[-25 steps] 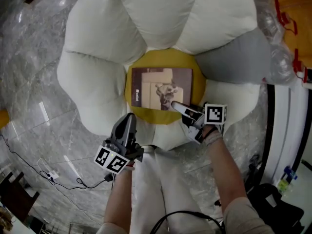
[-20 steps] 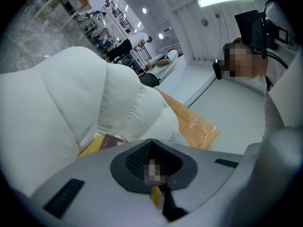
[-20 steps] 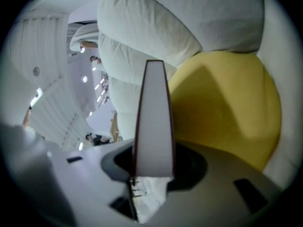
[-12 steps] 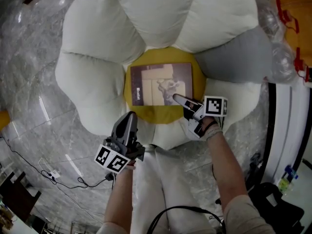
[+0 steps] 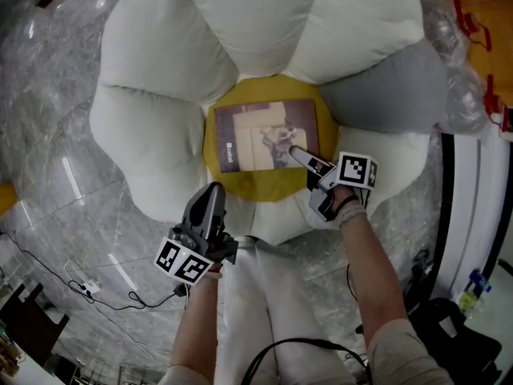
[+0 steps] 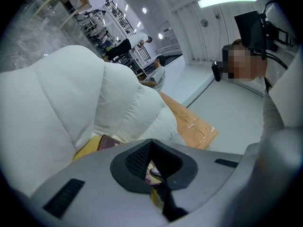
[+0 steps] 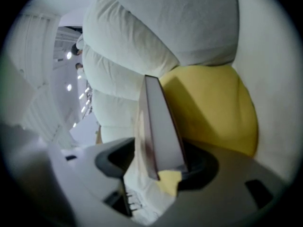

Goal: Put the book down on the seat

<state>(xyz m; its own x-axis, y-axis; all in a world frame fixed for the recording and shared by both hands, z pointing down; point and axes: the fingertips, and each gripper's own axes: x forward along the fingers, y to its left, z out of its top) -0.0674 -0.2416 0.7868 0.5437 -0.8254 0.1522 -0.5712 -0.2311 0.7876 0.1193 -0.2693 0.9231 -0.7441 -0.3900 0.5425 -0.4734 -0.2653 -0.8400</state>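
A brown book (image 5: 260,135) lies flat on the yellow centre cushion (image 5: 276,187) of a flower-shaped seat. My right gripper (image 5: 298,156) is at the book's near right corner. In the right gripper view the book (image 7: 161,126) stands edge-on between the jaws of the right gripper (image 7: 158,167), which are opening; a gap shows beside the cover, with the yellow cushion (image 7: 213,108) behind. My left gripper (image 5: 212,203) hovers over the seat's near white petal, shut and empty. In the left gripper view, a sliver of the book (image 6: 106,142) shows past the left gripper (image 6: 154,167).
White petals (image 5: 152,135) ring the yellow centre, with one grey petal (image 5: 385,95) at the right. A marble floor (image 5: 48,135) surrounds the seat, and a black cable (image 5: 48,271) runs at the lower left. The person's white trouser legs (image 5: 256,311) are below.
The right gripper and the book's near corner have shifted slightly farther onto the yellow centre. The book lies flatter. The left gripper has stayed put.
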